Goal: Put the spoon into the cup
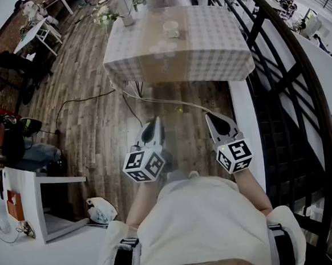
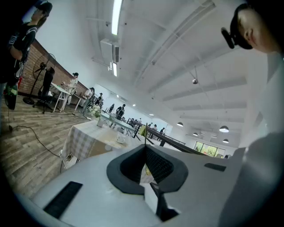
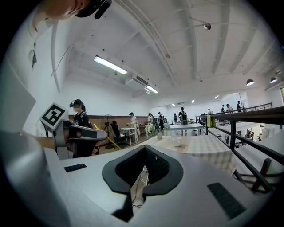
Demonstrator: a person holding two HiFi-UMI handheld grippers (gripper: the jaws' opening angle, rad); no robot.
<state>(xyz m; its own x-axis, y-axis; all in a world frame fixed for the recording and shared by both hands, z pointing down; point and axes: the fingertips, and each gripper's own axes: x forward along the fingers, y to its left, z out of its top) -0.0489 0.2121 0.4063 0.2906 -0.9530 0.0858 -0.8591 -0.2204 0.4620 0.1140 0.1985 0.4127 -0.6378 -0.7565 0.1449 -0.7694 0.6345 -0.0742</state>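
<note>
Both my tongs are pressed together and empty, the left gripper (image 1: 155, 124) and the right gripper (image 1: 212, 120) side by side close to my body. The cup (image 1: 171, 28) stands on the checked table (image 1: 217, 56) at twelve o'clock, well apart from both, neither hand clearly nearer. I cannot make out the spoon or how it lies.

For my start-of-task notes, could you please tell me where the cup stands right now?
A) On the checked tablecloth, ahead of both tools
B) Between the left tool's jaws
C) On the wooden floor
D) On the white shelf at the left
A: the cup stands on the checked table, well ahead of the left tool and the right tool, both shut on nothing.
</note>
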